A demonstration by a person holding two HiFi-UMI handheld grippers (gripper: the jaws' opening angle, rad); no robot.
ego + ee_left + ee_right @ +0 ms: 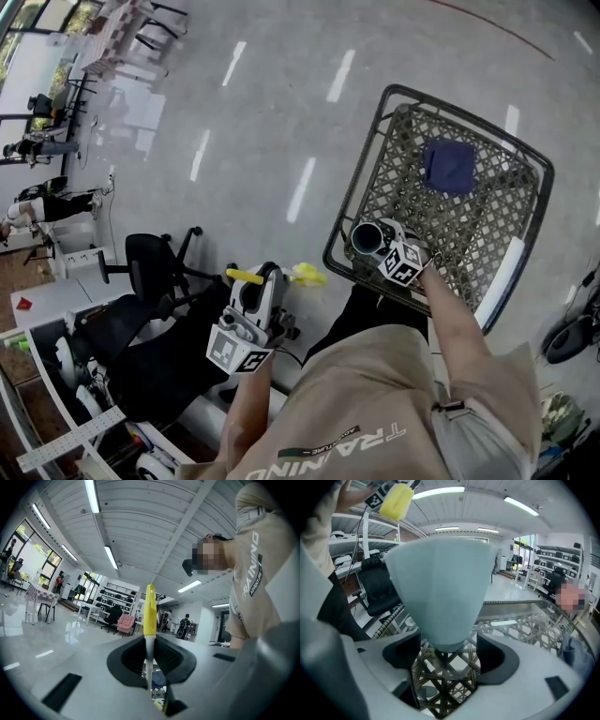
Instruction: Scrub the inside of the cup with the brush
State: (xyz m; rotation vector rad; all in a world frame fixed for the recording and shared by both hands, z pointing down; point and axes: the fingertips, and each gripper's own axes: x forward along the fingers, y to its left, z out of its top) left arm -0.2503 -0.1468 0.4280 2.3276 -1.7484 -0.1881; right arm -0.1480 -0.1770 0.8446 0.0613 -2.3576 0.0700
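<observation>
My right gripper (382,247) is shut on a pale blue-green cup (367,238) and holds it over the near-left edge of the wicker table (469,220). In the right gripper view the cup (439,590) fills the space between the jaws, mouth pointing away. A yellow brush (303,274) is clamped by its handle in my shut left gripper (266,279), left of the cup and apart from it. Seen from the left gripper, the brush handle (149,610) stands straight up between the pads. The brush head (397,501) shows at the upper left, beyond the cup.
A blue cloth (448,166) lies on the lattice top of the table, whose dark metal rim (349,217) runs round it. A black office chair (152,266) stands to the left on the grey floor. Desks and shelves (56,309) crowd the lower left.
</observation>
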